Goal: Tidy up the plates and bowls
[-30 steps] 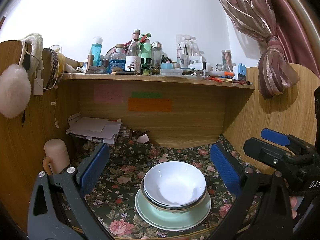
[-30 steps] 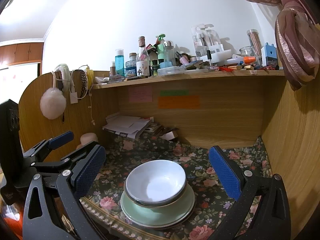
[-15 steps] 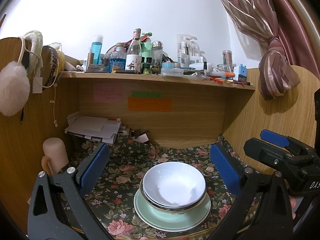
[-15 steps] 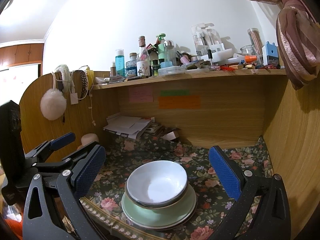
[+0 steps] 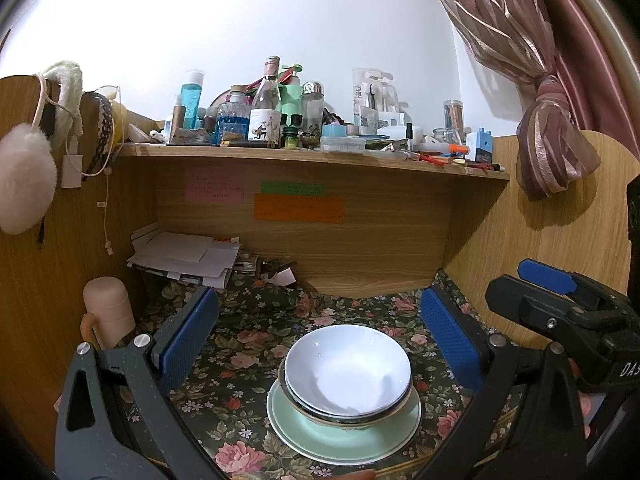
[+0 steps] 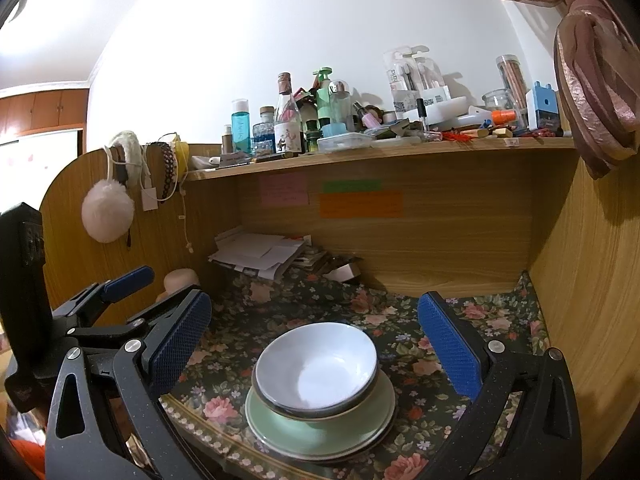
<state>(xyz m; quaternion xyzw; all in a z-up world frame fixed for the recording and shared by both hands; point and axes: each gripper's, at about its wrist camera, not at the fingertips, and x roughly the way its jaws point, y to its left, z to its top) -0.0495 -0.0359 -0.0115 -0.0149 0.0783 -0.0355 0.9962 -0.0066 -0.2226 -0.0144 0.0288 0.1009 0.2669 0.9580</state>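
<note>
- Both my claws are spread wide with nothing in them: left claw (image 5: 316, 344), right claw (image 6: 314, 346).
- The stack sits just ahead, between the pads in both views: white bowl (image 5: 347, 372) nested in a second bowl, on the green plate (image 5: 344, 436).
- If I'm lifting the top bowl, I'd pinch one rim only and go straight up, so the lower bowl doesn't tag along.
- Further back: papers (image 5: 188, 258), cluttered shelf (image 5: 312, 156). I'd stay clear.
</note>
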